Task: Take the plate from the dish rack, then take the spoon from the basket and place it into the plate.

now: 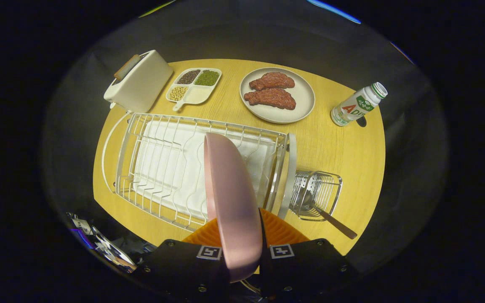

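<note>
A pink plate point(230, 198) stands on edge between my two fingers, held well above the wire dish rack point(158, 168). My gripper point(242, 235) is shut on the plate's near rim. The rack sits on the round wooden table point(343, 155) with a white tray under its wires. Hooked on the rack's right end is a small wire basket point(316, 193). A spoon point(331, 221) lies in it, its brown handle sticking out toward me to the right of my fingers.
Beyond the rack stand a white toaster point(139, 82), a white divided dish of beans and seeds point(194, 86), and a grey plate with two pieces of meat point(277, 95). A white bottle point(358, 104) stands at the far right of the table.
</note>
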A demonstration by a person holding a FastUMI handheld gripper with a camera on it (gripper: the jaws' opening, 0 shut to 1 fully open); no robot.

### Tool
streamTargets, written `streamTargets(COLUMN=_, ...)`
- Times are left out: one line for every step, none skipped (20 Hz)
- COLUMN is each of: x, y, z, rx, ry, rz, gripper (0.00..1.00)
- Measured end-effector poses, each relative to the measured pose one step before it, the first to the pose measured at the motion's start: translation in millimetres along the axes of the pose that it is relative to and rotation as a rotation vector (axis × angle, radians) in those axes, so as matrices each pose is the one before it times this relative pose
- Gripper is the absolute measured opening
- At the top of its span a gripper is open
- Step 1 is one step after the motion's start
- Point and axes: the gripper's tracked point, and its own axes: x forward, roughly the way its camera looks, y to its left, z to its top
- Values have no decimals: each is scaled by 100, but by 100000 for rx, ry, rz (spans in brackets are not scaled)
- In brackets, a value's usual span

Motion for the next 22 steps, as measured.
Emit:
streamTargets(x=-299, y=495, z=-400, rx=2329, ry=-42, rz=3694, gripper=27)
streamTargets(x=-484, y=585, z=-395, rx=1952, ry=-340, rz=4675, gripper=27)
streamTargets(x=-381, y=475, z=-626, rx=2405, ry=0, rz=4037, gripper=27)
streamTargets(x=-507, y=465, z=-663, rx=2338, ry=-389, rz=4058, gripper=27)
streamTargets(x=-347, y=605, z=-797, rx=2105, ry=-221, rz=4256, gripper=27)
streamTargets(x=-368, y=524, z=-962, rx=2220, ry=-332, rz=4208, gripper=27)
streamTargets(x=-416, y=500, z=-984, rx=2108, ry=-396, rz=4478, gripper=27)
streamTargets(x=-347, y=336, z=-1159, rx=1862, ry=-82, rz=3996, gripper=27)
streamTargets(x=-291, y=259, z=-1241, rx=1660, ry=-454, rz=3767, gripper=27)
streamTargets(x=-99, y=176, z=-1258, rx=1451, ry=-66, rz=3171, gripper=27)
streamTargets(x=-44, y=-88, z=-1184, rx=1599, ry=-104, rz=2654, gripper=26)
streamTargets(x=169, y=-111, z=-1323, rx=1521, ry=94, rz=2635, gripper=27)
streamTargets(x=210, y=-244, z=-1181, rx=1444, ry=208, rz=2649, gripper=27)
streamTargets(x=271, y=-320, z=-1255, rx=1570, ry=13, rz=2568, gripper=27)
streamTargets(x=419, y=-346, z=-1065, rx=1810, ry=-53, rz=2674, gripper=27)
streamTargets(x=405, y=-376, z=-1011, rx=1578, ry=-292, rz=2938, gripper=27)
streamTargets(x=553, y=-443, z=-924, rx=1729, ry=-602, rz=2224, gripper=27)
streamTargets(x=630, y=-541, z=-827, rx=1166, ry=-160, rz=1783, gripper=27)
streamTargets(x=595, y=-584, z=-1004, rx=905, ry=-453, rz=1299, gripper=27)
streamTargets(x=618, y=-702, z=-880, rx=523, ry=-109, rz=486, gripper=26)
streamTargets(x=643, y=-876, z=-867, rx=505, ry=-358, rz=-292, gripper=26)
streamTargets(x=588, y=-837, z=-646, rx=612, ry=40, rz=-656, gripper=27)
